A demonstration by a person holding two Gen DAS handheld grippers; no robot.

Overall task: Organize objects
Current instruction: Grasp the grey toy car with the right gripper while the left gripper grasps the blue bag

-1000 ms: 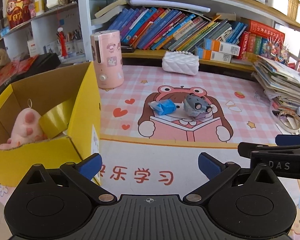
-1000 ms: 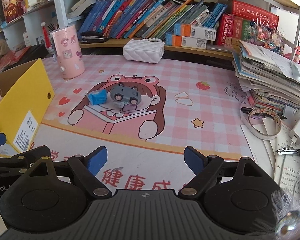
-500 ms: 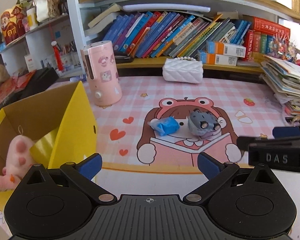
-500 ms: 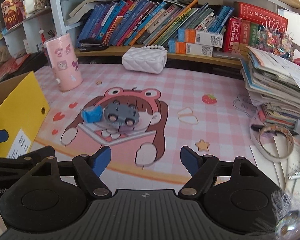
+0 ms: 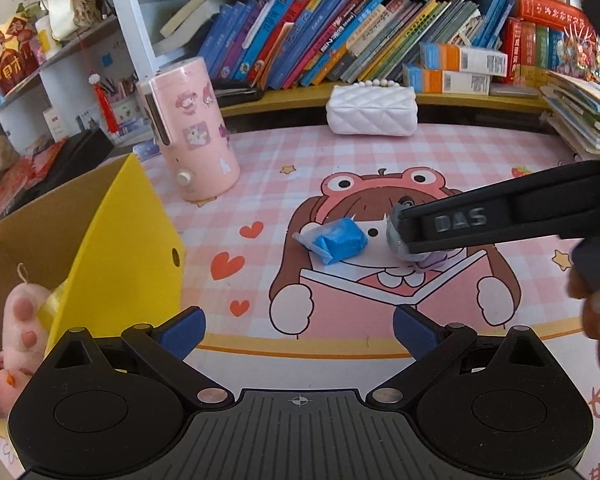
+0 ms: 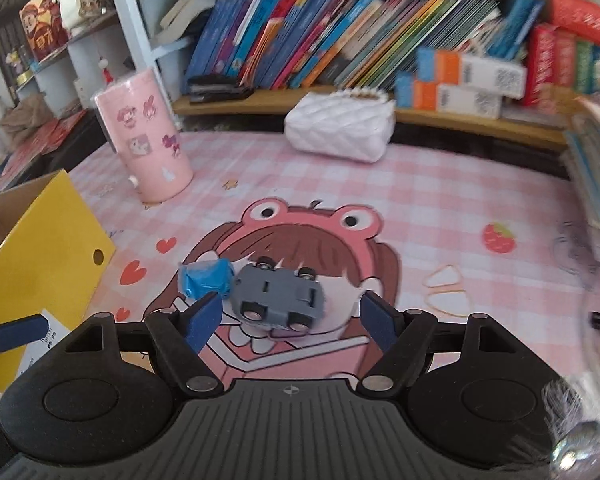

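A grey toy car lies upside down, wheels up, on the pink cartoon mat. A blue wrapped packet lies just left of it. My right gripper is open with its jaws on either side of the car, not closed on it. In the left wrist view the right gripper's finger covers most of the car, and the blue packet lies left of it. My left gripper is open and empty, short of both objects. A yellow cardboard box at the left holds a pink plush paw.
A pink cylinder with stickers stands behind the box. A white quilted purse lies at the back by the bookshelf. A stack of papers and books sits at the right edge.
Both grippers have moved forward over the mat. My right gripper has come up to the toy car, which now sits between its open jaws.
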